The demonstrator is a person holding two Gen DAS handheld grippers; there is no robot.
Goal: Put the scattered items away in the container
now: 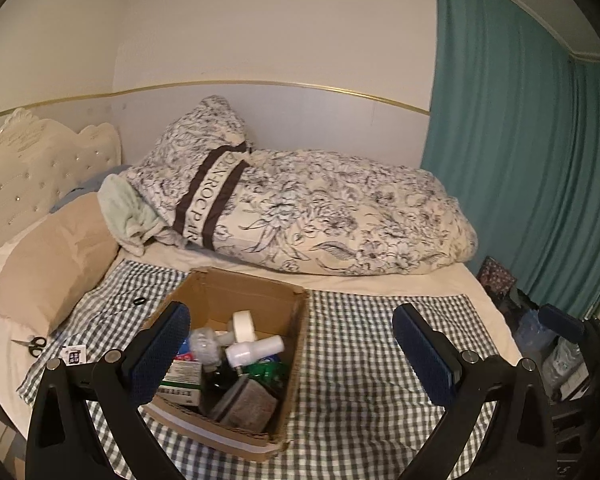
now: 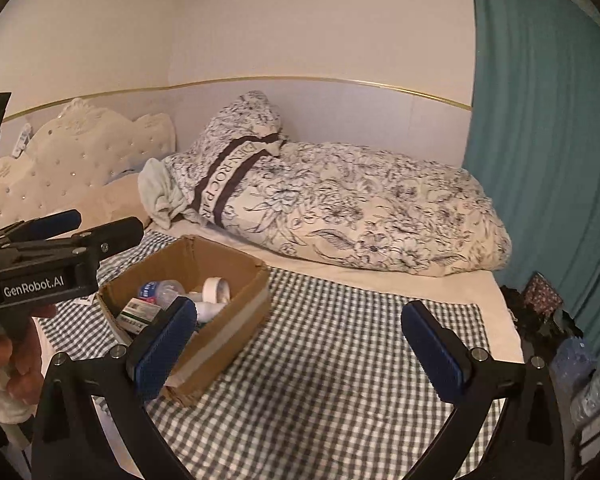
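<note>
Left wrist: open tongs (image 1: 296,344) above box (image 1: 260,292) rim.

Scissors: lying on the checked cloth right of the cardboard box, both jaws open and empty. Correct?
Not quite. The scissors lie left of the cardboard box, not right of it, at the edge of the checked cloth near the beige pillow; the left wrist view shows this. The rest holds: the left gripper and the right gripper both have open, empty jaws.
</note>
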